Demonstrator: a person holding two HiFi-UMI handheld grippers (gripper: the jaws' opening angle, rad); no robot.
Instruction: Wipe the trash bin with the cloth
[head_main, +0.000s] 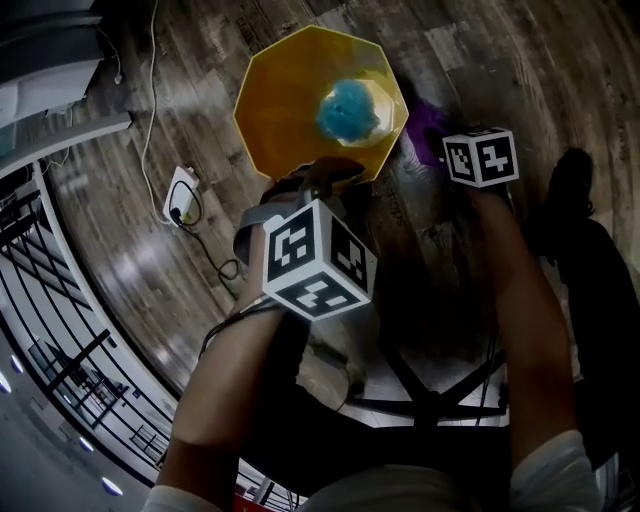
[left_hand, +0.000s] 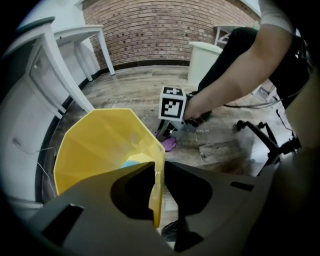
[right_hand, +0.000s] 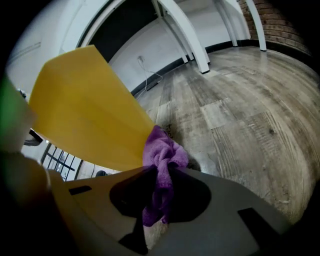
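Bin standing on floor, looking light, thin-walled, tippy; left tongs pinching its rim, best hold there. Right tongs pinching soft cloth, hanging limp just beside outer wall.

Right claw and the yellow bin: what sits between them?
The purple cloth, pinched in the right claw, bunches up beside the yellow bin's outer wall; contact unclear. Seen in the right gripper view.

Trash bin on the floor, wad inside at its bottom. Left gripper pinches the bin's near rim. Cloth in right gripper jaws, just beside the bin's outer wall, right side. Power strip on floor left of bin.
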